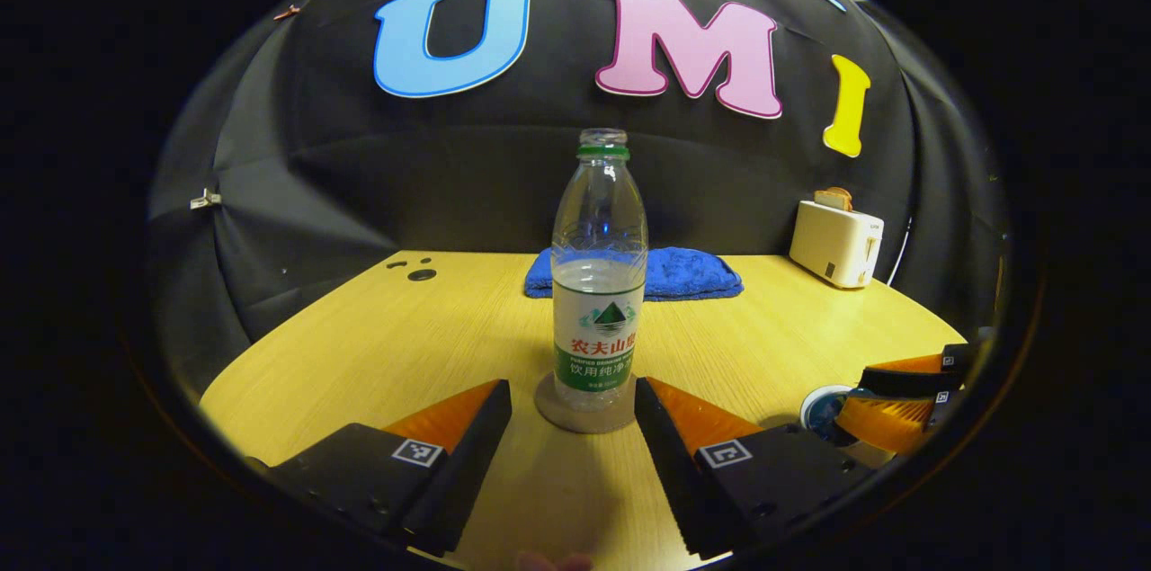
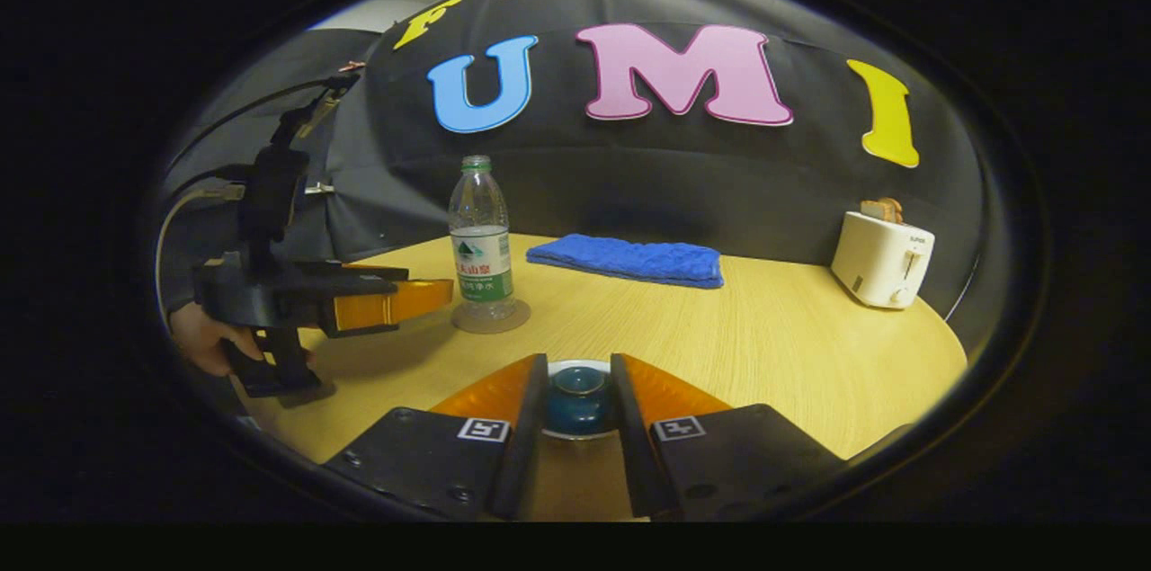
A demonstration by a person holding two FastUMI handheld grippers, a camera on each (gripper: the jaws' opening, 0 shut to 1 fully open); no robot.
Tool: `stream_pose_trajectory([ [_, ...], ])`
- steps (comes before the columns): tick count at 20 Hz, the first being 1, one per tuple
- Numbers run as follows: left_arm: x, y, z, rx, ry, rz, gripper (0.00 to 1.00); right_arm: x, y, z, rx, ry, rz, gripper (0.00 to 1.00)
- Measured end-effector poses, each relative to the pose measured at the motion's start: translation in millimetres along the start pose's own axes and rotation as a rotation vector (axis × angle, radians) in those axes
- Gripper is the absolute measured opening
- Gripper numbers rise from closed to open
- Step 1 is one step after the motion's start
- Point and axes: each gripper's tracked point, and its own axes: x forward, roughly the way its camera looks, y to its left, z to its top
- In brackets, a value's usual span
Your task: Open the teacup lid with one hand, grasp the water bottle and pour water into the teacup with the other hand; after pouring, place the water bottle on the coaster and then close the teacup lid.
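A clear uncapped water bottle (image 1: 600, 283), about half full, stands upright on a round grey coaster (image 1: 553, 414). My left gripper (image 1: 573, 387) is open, its fingertips on either side of the bottle's base and apart from it. In the right gripper view the bottle (image 2: 481, 256) and coaster (image 2: 468, 321) sit at the back left, with the left gripper (image 2: 432, 294) just left of them, held by a hand (image 2: 202, 342). My right gripper (image 2: 578, 400) is shut on the teal teacup lid (image 2: 578, 414), over the white-rimmed teacup. The teacup (image 1: 820, 409) and right gripper (image 1: 899, 400) show at the far right.
A folded blue towel (image 1: 683, 272) (image 2: 629, 261) lies at the back of the wooden table (image 1: 405, 328). A white toaster (image 1: 836, 243) (image 2: 881, 261) with toast in it stands at the back right. Small dark holes (image 1: 421, 274) mark the table's back left.
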Motion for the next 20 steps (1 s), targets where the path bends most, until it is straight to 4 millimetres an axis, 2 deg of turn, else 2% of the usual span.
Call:
stream_pose_trajectory([
  [2,-6.7,-2.3,2.2,0.008,0.005,0.0,0.88,-4.5,-1.8,11.2,0.012,-0.012,-0.007,0.51],
  [4,-17.6,-6.3,4.8,0.017,0.02,-0.002,0.88,-12.6,-3.6,24.8,0.032,-0.009,-0.023,0.66],
  [6,-31.8,-13.6,8.0,0.019,0.043,-0.017,0.88,-22.8,-3.9,43.6,0.057,-0.001,-0.045,0.85],
  [7,-39.1,-16.9,10.8,0.021,0.057,-0.026,0.88,-29.7,-1.7,55.0,0.069,0.008,-0.054,0.88],
  [11,-68.5,-18.3,31.7,0.009,0.106,-0.038,0.88,-62.3,0.4,107.2,0.06,0.017,-0.112,0.96],
  [12,-76.2,-16.7,40.0,0.004,0.11,-0.035,0.84,-69.6,-3.0,117.5,0.045,0.019,-0.138,0.96],
  [13,-83.6,-14.2,48.3,0.001,0.114,-0.03,0.88,-76.0,-7.1,127.6,0.04,0.021,-0.164,0.97],
  [19,-125.4,2.8,92.8,-0.003,0.116,-0.008,0.88,-112.1,-13.5,158.2,0.057,0.05,-0.27,0.96],
  [20,-129.1,5.3,97.2,-0.003,0.114,-0.007,0.84,-117.9,-12.4,161.5,0.058,0.054,-0.281,0.97],
])
